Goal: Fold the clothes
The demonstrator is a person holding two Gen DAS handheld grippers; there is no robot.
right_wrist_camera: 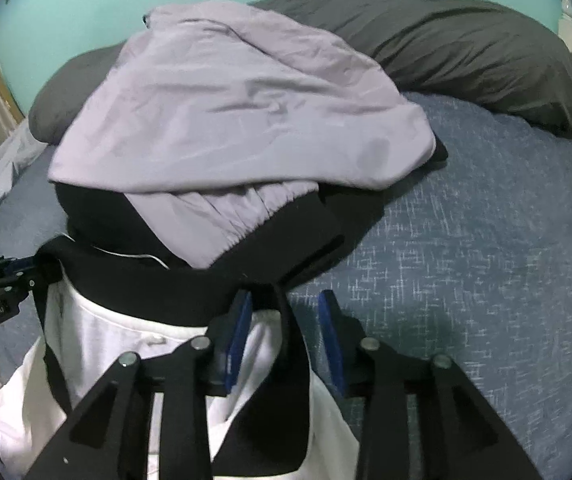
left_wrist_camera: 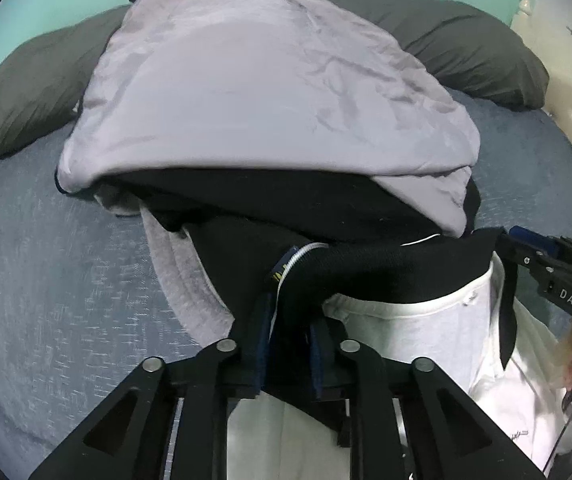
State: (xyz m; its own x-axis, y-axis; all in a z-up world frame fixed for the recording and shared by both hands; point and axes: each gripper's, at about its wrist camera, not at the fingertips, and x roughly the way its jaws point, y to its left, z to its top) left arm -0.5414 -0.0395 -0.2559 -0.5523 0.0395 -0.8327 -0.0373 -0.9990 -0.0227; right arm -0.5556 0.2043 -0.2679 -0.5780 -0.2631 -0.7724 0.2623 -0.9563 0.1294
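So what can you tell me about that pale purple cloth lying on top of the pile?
The lilac garment is thin, smooth, slightly shiny fabric, creased all over. A gathered, elastic-looking hem shows at its near edge. It lies loosely folded, draped over dark clothing beneath it, its far end resting against a grey pillow on the blue bed cover. Neither gripper touches it.

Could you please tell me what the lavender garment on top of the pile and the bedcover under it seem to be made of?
Lavender garment: probably a thin, smooth woven synthetic, judging by its faint sheen and fine creases. Bedcover: seemingly matte woven cloth, blue with pale crosshatch flecks.
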